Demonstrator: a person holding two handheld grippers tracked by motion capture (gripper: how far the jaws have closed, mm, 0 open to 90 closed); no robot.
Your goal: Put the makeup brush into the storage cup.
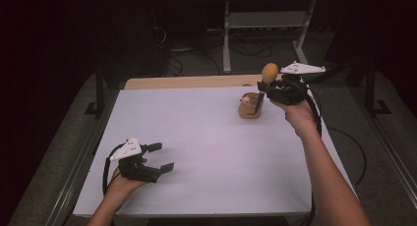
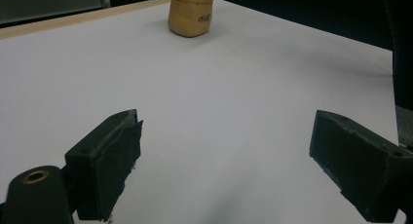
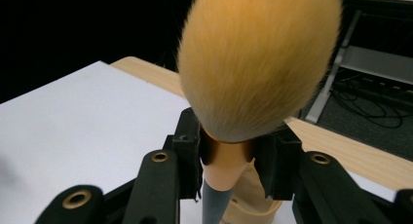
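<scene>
The right claw (image 1: 268, 88) is clamped on a makeup brush (image 1: 266, 83), its two jaws pressing the tan collar just under the bristles. In the right gripper view the brush (image 3: 258, 63) stands upright between the jaws, its orange-yellow bristle head above them and its dark handle pointing down below them. The handle's lower end reaches into a tan holder (image 1: 250, 106) that stands on the counter (image 1: 196, 137) near its far right corner; the same holder (image 3: 248, 195) shows directly under the claw in the right gripper view. The left claw (image 1: 160, 157) hangs low near the counter's near left corner, jaws spread wide with nothing between them, well apart from the holder (image 2: 191, 17), which stands ahead of it across bare counter.
</scene>
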